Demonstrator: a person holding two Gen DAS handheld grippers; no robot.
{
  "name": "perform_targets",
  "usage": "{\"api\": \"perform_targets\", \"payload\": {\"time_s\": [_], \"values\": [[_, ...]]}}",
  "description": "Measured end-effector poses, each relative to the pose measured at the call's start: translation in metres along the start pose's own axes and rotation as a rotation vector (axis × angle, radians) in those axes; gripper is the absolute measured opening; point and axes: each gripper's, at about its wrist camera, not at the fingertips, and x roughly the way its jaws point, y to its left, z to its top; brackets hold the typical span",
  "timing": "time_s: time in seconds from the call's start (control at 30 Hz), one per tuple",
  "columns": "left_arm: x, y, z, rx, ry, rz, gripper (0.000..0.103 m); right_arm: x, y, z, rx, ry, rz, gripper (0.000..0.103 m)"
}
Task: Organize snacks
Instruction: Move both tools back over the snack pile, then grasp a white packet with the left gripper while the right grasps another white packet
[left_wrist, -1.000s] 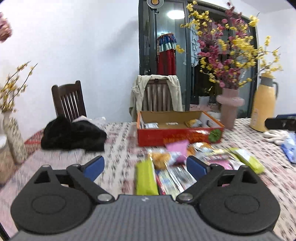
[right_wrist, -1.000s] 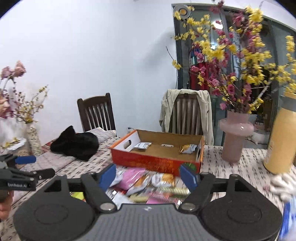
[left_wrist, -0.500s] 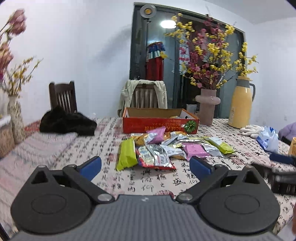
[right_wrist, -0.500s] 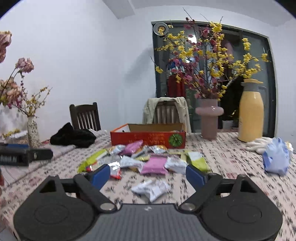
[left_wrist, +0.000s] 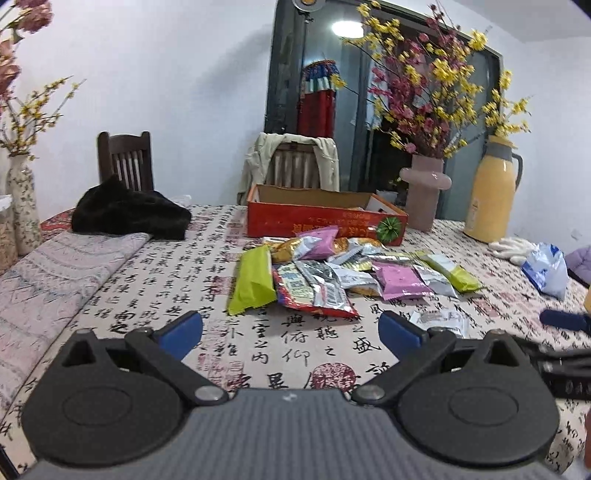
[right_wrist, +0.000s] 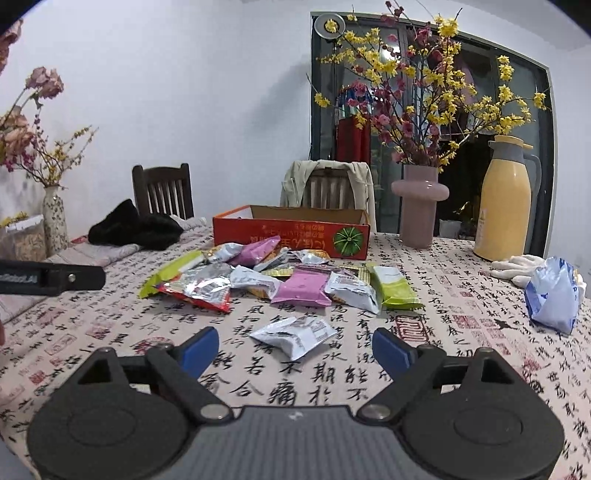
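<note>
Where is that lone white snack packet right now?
In the right wrist view the white snack packet lies alone on the tablecloth, just ahead of the open right gripper and nearer than the pink packet.

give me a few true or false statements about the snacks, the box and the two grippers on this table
1. The right gripper has a packet clamped between its pads. False: its jaws stand open and empty, with a white snack packet lying on the tablecloth just ahead of them.
2. The red cardboard box sits behind the pile of snacks. True.
3. The left gripper is open with nothing in it. True.
4. The yellow thermos stands inside the box. False: it stands on the table, right of the pink vase.
5. A lime green packet lies at the left edge of the pile. True.
</note>
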Motion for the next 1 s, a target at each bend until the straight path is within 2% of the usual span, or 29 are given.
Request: {"api": "perform_targets", "payload": {"time_s": [0.1, 0.27, 0.33, 0.43, 0.5, 0.57, 0.6, 0.7, 0.77, 0.83, 0.93, 1.0], "values": [[0.013, -0.008, 0.000, 0.027, 0.030, -0.028, 0.103, 0.011, -0.008, 0.006, -0.002, 0.014, -0.035, 0.090], [0.040, -0.030, 0.009, 0.066, 0.072, -0.102, 0.103, 0.026, -0.028, 0.014, 0.009, 0.029, -0.037, 0.090], [0.052, -0.039, 0.014, 0.076, 0.089, -0.124, 0.103, 0.035, -0.036, 0.017, 0.017, 0.046, 0.000, 0.090], [0.068, -0.043, 0.020, 0.069, 0.104, -0.117, 0.103, 0.055, -0.042, 0.022, 0.022, 0.105, 0.117, 0.090], [0.079, -0.041, 0.023, 0.061, 0.125, -0.114, 0.103, 0.072, -0.035, 0.024, -0.036, 0.154, 0.173, 0.088], [0.088, -0.037, 0.027, 0.049, 0.145, -0.107, 0.103, 0.091, -0.025, 0.025, -0.119, 0.188, 0.172, 0.088], [0.094, -0.036, 0.030, 0.052, 0.159, -0.102, 0.103, 0.100, -0.023, 0.026, -0.146, 0.202, 0.168, 0.086], [0.110, -0.036, 0.042, 0.122, 0.172, -0.116, 0.103, 0.126, -0.025, 0.027, -0.151, 0.260, 0.210, 0.072], [0.123, -0.039, 0.047, 0.152, 0.181, -0.128, 0.103, 0.136, -0.028, 0.027, -0.121, 0.290, 0.245, 0.058], [0.134, -0.045, 0.052, 0.185, 0.188, -0.169, 0.099, 0.137, -0.031, 0.025, -0.103, 0.286, 0.250, 0.053], [0.153, -0.058, 0.062, 0.286, 0.192, -0.268, 0.095, 0.135, -0.036, 0.024, -0.076, 0.278, 0.241, 0.052], [0.171, -0.066, 0.067, 0.379, 0.199, -0.308, 0.085, 0.133, -0.043, 0.026, -0.054, 0.267, 0.221, 0.051]]}}
